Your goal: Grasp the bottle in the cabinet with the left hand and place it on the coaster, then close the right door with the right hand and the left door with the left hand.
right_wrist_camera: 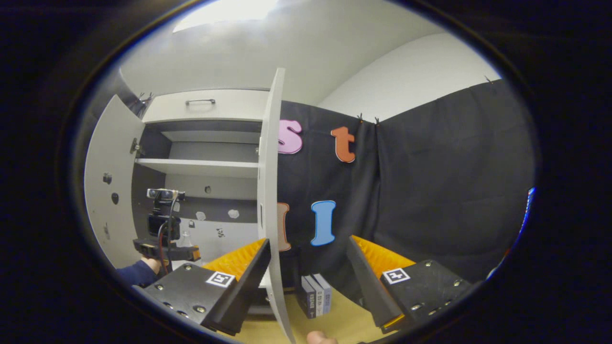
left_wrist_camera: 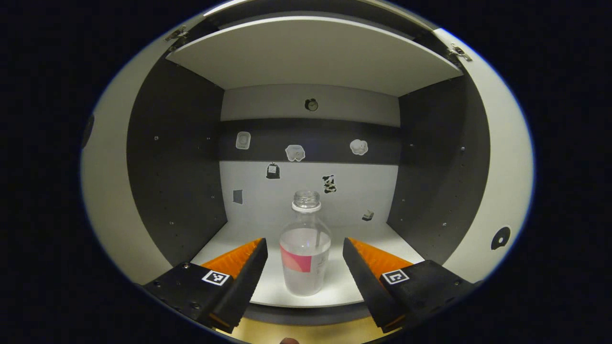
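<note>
A clear bottle (left_wrist_camera: 305, 248) with a pink label and no cap stands upright near the front edge of the cabinet floor (left_wrist_camera: 334, 286). My left gripper (left_wrist_camera: 304, 241) is open, one finger on each side of the bottle, neither touching it. In the right gripper view, the left gripper (right_wrist_camera: 165, 251) sits at the cabinet mouth, held by a hand with a blue sleeve (right_wrist_camera: 136, 271), and the bottle (right_wrist_camera: 185, 237) is a small shape behind it. My right gripper (right_wrist_camera: 308, 241) is open and holds nothing. The open right door (right_wrist_camera: 270, 191) is edge-on just inside its left finger.
The left door (right_wrist_camera: 103, 191) is swung wide open. A shelf (left_wrist_camera: 311, 52) spans the cabinet above the bottle, and stickers dot the back wall (left_wrist_camera: 311, 186). A drawer with a handle (right_wrist_camera: 201, 101) tops the cabinet. Small boxes (right_wrist_camera: 315, 296) stand on the yellowish table (right_wrist_camera: 344, 320).
</note>
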`<state>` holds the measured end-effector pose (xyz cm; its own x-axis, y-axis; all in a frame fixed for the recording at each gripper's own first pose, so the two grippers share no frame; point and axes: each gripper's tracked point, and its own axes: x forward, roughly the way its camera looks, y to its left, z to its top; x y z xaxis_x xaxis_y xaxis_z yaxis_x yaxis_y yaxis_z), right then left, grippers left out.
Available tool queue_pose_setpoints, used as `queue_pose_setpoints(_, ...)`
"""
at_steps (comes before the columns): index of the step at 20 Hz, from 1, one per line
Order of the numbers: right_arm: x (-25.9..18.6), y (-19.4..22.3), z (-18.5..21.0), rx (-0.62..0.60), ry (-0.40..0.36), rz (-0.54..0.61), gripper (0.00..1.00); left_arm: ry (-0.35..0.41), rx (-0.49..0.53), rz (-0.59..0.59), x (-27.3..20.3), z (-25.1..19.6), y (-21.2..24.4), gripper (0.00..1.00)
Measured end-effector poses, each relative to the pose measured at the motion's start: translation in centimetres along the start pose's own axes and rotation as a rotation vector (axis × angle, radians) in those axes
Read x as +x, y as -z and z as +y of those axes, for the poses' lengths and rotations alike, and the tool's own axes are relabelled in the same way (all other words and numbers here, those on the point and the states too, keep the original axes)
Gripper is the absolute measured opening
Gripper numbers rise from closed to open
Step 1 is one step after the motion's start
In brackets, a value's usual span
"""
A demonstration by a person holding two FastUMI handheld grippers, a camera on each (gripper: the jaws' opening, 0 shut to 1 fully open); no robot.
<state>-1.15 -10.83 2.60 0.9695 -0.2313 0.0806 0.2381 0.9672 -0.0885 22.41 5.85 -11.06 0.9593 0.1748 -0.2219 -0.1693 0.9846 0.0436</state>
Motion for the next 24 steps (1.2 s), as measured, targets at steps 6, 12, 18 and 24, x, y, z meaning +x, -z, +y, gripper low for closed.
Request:
queue_pose_setpoints(6, 0.6, 1.0, 0.5, -0.003, -0.003, 0.012, 0.97, 0.003, 0.008, 0.054, 3.3, 0.0, 1.3, 1.0)
queue_pose_setpoints(12, 0.7, 1.2, 1.5, -0.015, -0.029, 0.006, 0.96, 0.066, -0.024, 0.053, 2.4, -0.6, 1.7, 0.78)
queue_pose_setpoints(18, 0.6, 1.0, 1.8, 0.011, -0.067, 0.003, 0.97, 0.145, -0.028, 0.039, -2.0, -1.4, 2.1, 0.78)
queue_pose_setpoints(24, -0.5, 1.0, 2.3, 0.006, -0.112, 0.006, 0.97, 0.208, -0.014, 0.038, -7.4, -2.1, 3.4, 0.78)
